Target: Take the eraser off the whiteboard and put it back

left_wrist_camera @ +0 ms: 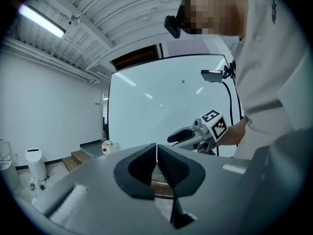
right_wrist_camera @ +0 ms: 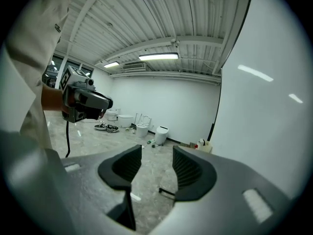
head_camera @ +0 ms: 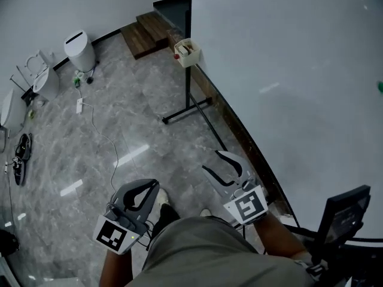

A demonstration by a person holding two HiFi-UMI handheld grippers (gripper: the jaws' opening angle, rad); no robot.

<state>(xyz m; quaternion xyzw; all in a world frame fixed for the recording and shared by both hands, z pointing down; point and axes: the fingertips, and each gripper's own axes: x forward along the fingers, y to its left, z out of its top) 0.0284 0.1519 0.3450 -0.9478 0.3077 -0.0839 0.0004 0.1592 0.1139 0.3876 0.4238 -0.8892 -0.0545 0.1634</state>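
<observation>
The whiteboard (head_camera: 287,70) fills the right side of the head view, standing on a black frame. A small dark spot (left_wrist_camera: 183,81) sits high on the board (left_wrist_camera: 161,106) in the left gripper view, too small to identify. No eraser is clearly visible. A small beige box (head_camera: 187,52) with a red item hangs at the board's far end. My left gripper (head_camera: 149,190) is shut and empty, held low near my waist. My right gripper (head_camera: 212,165) is open and empty, close to the board's lower edge. Each gripper shows in the other's view: right gripper (left_wrist_camera: 188,135), left gripper (right_wrist_camera: 85,102).
The board's black stand foot (head_camera: 185,109) stretches across the grey marble floor. Wooden steps (head_camera: 146,33) lie at the far end. A white bin (head_camera: 81,49), white toilets (head_camera: 45,79), shoes (head_camera: 21,154) and a floor cable (head_camera: 105,139) are at left. A black device (head_camera: 344,217) stands at lower right.
</observation>
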